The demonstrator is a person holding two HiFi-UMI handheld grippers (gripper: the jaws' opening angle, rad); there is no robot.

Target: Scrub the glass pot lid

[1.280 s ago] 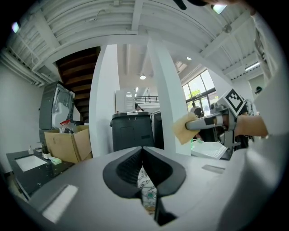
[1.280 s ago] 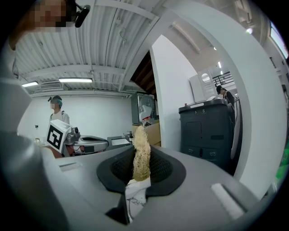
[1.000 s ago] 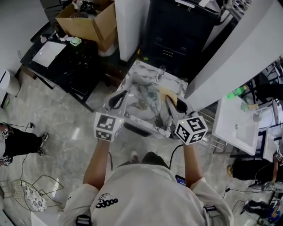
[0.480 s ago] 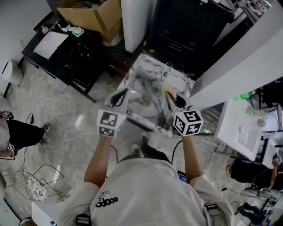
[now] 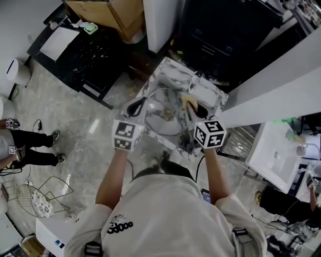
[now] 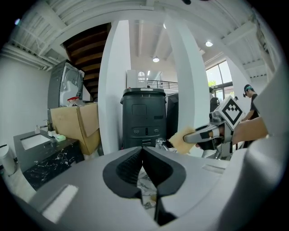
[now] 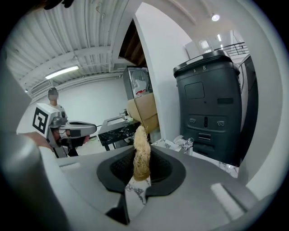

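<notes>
Sponge [image 5: 189, 102] poised by the lid [image 5: 164, 119]
Right gripper [image 7: 141, 159] pinches the sponge; left gripper [image 6: 142, 157] is closed on nothing visible. Next, likely: press sponge onto glass.

I see a cardboard box [image 5: 108, 15] at the top, just beside a white pillar [image 5: 159, 20]. Left of them stands a black marble table [image 5: 83, 62] with a white rectangle [image 5: 59, 42] on top. A dark cabinet [image 5: 220, 30] rises behind the marble stand [image 5: 170, 70]. A wire basket [image 5: 35, 201] lies on the floor at lower left. At far right I see a white basin [image 5: 273, 150].
</notes>
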